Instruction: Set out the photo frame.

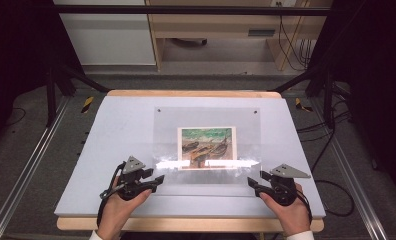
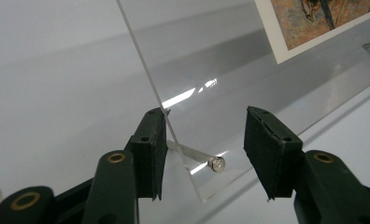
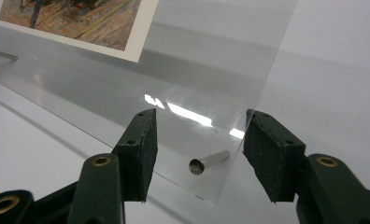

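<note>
Now | clear acrylic frame (image 1: pixel 206 145) with boat print (image 1: pixel 207 147) lies mid-table, near edge lifted | left gripper (image 1: pixel 155 181), right gripper (image 1: pixel 253 184): jaws apart, straddling near corner screws, nothing clamped | grip and lift remain.

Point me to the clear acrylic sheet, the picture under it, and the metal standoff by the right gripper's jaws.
clear acrylic sheet (image 1: pixel 166 127): high view, bare left part of the panel.
picture (image 1: pixel 206 146): high view, middle of the painted print.
metal standoff (image 3: pixel 209 161): right gripper view, shaft of the pin near the sheet's corner.
</note>
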A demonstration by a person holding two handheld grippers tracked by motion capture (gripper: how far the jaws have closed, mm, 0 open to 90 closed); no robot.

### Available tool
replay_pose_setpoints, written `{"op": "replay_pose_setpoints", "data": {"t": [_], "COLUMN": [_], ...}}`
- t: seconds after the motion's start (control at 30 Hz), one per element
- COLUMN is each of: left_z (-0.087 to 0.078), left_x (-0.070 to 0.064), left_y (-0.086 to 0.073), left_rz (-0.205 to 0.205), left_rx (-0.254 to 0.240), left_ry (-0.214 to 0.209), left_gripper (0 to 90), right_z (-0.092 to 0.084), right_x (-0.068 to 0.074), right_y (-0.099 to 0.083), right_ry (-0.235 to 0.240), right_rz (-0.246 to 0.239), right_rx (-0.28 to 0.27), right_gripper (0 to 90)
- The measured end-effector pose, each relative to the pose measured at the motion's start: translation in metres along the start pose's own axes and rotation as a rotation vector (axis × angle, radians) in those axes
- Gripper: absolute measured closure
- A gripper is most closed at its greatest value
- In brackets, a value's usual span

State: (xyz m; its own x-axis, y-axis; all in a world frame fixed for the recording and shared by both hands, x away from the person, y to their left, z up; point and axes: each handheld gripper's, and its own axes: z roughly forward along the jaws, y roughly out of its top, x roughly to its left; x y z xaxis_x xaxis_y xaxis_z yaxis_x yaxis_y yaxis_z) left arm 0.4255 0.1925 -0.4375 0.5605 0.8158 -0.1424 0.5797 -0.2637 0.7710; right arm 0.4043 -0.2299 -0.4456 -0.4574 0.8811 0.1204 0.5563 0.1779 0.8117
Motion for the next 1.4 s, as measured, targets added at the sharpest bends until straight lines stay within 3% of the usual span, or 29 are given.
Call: {"op": "replay_pose_setpoints", "data": {"t": [1.0, 1.4], "left_z": [-0.007, -0.007], "left_x": [-0.011, -0.010], "left_y": [-0.013, -0.017], "left_rz": [-0.005, -0.009], "left_rx": [-0.003, 0.002], "left_ry": [0.055, 0.040], "left_gripper": [59.1, 60.6], "right_z": [-0.009, -0.011], "right_x": [0.007, 0.008], "right_y": [-0.010, -0.013], "right_ry": [-0.045, -0.051], "right_rz": [-0.022, -0.020], "right_rx": [0.009, 0.012], "right_gripper": [57.3, 61.1]}}
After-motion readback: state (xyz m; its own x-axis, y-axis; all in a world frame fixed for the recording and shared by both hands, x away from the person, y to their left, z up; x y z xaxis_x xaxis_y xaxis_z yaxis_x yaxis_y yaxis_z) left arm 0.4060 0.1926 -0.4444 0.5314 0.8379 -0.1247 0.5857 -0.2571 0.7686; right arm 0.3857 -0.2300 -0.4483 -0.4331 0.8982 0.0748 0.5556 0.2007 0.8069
